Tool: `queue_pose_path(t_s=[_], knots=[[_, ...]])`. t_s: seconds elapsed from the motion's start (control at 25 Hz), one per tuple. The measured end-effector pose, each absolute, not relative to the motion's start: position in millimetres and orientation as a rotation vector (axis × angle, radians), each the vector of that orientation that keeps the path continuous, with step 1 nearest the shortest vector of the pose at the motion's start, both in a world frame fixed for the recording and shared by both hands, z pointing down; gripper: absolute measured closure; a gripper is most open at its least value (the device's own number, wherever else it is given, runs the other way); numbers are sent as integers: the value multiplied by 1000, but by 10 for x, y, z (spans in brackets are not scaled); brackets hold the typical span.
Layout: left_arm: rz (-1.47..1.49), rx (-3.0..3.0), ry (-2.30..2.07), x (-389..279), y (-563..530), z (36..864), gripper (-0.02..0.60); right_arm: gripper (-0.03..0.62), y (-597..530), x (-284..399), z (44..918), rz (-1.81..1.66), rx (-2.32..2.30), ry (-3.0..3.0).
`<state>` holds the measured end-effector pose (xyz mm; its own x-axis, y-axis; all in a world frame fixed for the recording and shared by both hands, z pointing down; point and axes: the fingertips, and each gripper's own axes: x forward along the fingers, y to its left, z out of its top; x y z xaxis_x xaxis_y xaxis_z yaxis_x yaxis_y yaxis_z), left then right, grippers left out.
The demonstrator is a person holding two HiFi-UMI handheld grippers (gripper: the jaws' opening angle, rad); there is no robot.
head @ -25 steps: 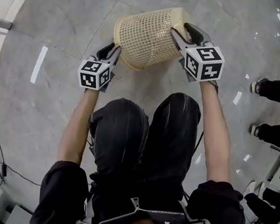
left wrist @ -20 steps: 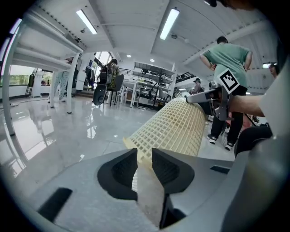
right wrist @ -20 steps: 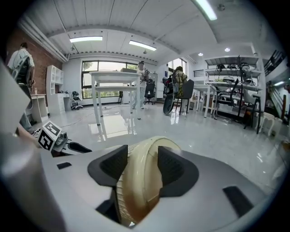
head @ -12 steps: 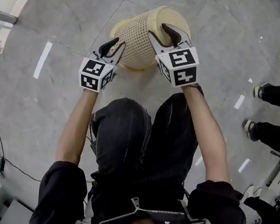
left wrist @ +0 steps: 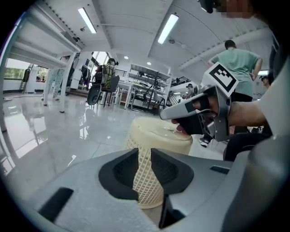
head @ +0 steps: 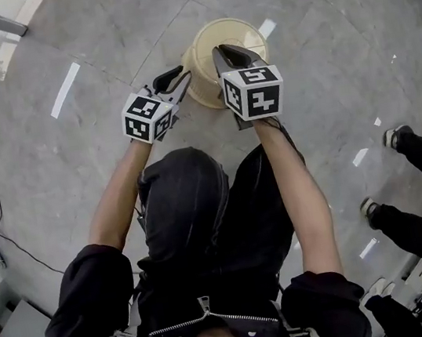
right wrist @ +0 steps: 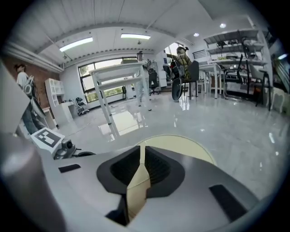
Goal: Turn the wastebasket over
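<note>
Standing base-up on the floor [head: 337, 64], the wastebasket [head: 246, 31] sits at 12 o'clock beneath the right tool [head: 233, 49], jaws just closed nearly together on nothing, and at 2 o'clock from the narrow-gapped, closing left tool [head: 176, 76].

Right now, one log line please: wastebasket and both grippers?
wastebasket: inverted on floor | left gripper: jaws just closing, apart, empty, beside its side | right gripper: jaws just closing, nearly together, empty, above its base

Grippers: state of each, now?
Left gripper: open, fingers have just been closing a bit, nothing between them; wastebasket just ahead.
Right gripper: shut, fingers have just been closing, empty, above the wastebasket's upturned base.
</note>
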<state>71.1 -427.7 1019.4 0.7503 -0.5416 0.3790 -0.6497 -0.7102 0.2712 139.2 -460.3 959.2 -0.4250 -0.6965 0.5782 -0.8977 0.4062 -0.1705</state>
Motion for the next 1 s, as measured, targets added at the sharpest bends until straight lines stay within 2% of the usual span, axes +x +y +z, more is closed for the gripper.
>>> queue_pose_path(t_s=[0.48, 0.64, 1.0], knots=[[351, 2618, -938, 637, -4356, 9955, 504, 556, -4571, 1445, 9526, 543, 1372, -2251], [293, 2658, -980, 601, -4428, 9730, 577, 556, -4573, 1548, 9413, 516, 1404, -2268], [244, 2695, -942, 763, -4427, 9343, 578, 577, -4528, 1808, 9071, 451, 1520, -2283]])
